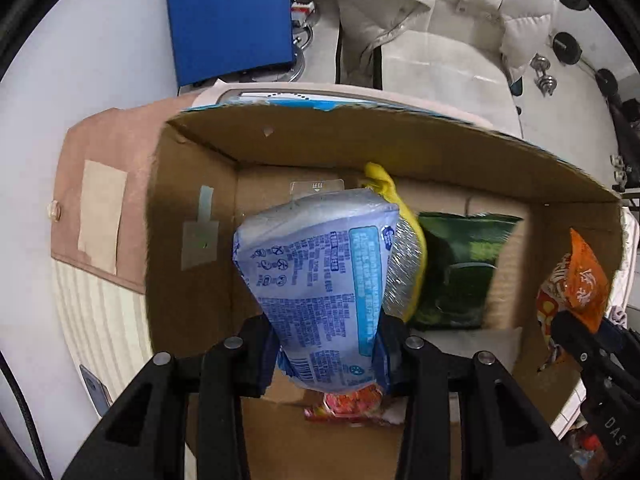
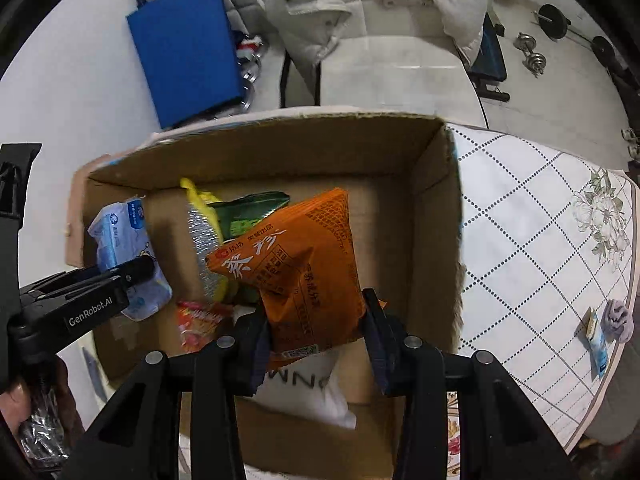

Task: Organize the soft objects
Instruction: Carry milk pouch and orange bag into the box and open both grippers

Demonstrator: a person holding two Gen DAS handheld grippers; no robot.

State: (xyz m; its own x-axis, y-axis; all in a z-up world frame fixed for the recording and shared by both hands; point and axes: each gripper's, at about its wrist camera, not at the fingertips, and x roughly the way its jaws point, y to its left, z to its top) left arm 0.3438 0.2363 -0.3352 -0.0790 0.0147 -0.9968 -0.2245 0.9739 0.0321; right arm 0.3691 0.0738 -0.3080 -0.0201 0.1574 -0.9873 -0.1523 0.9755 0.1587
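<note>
Quilted cloth covered the counter (image 2: 532, 248) beside an open cardboard box (image 2: 432, 216). Above the box, the left tongs (image 1: 326, 354) pinched a crinkly pale-blue tissue pack (image 1: 320, 280), and the right tongs (image 2: 316, 334) clamped a glossy orange snack bag (image 2: 304, 264). Released together, the slick pouches could slide onto the green packet (image 1: 460, 268) inside the box.
</note>
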